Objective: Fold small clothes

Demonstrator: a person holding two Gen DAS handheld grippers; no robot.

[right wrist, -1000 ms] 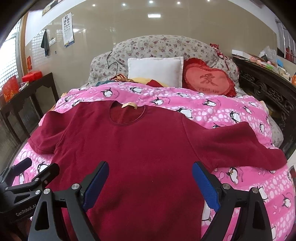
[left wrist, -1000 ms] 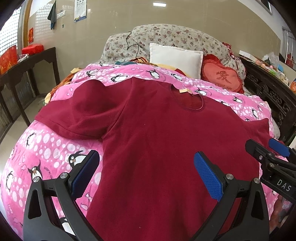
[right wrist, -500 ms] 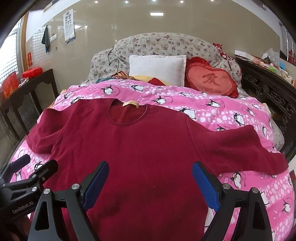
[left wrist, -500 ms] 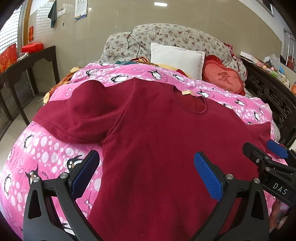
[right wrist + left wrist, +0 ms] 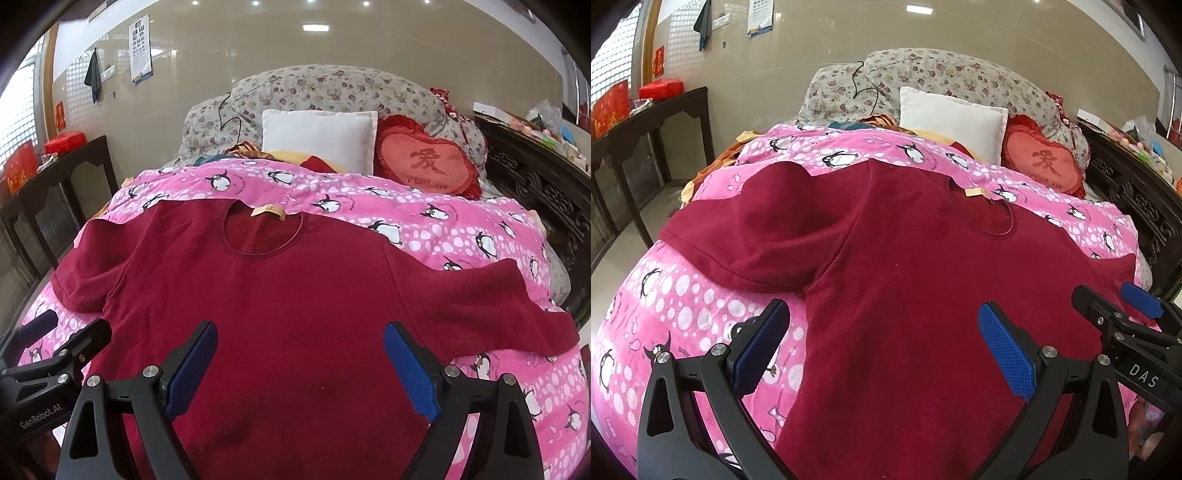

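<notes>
A dark red short-sleeved shirt (image 5: 905, 280) lies spread flat, front up, on a pink penguin blanket (image 5: 676, 306); it also shows in the right wrist view (image 5: 295, 295). Its neckline (image 5: 264, 236) with a tan label points to the pillows. My left gripper (image 5: 882, 347) is open and empty above the shirt's lower left part. My right gripper (image 5: 299, 363) is open and empty above the shirt's lower middle. Each gripper shows at the edge of the other's view: the right one (image 5: 1115, 306), the left one (image 5: 62, 332).
A white pillow (image 5: 317, 144), a red heart cushion (image 5: 424, 166) and floral pillows (image 5: 314, 88) lie at the head of the bed. A dark side table (image 5: 639, 140) stands left. A carved dark bed frame (image 5: 543, 184) runs along the right.
Both grippers have drifted slightly, so the shirt and bed sit a little differently in view. The shirt has not moved. Both grippers stay open.
</notes>
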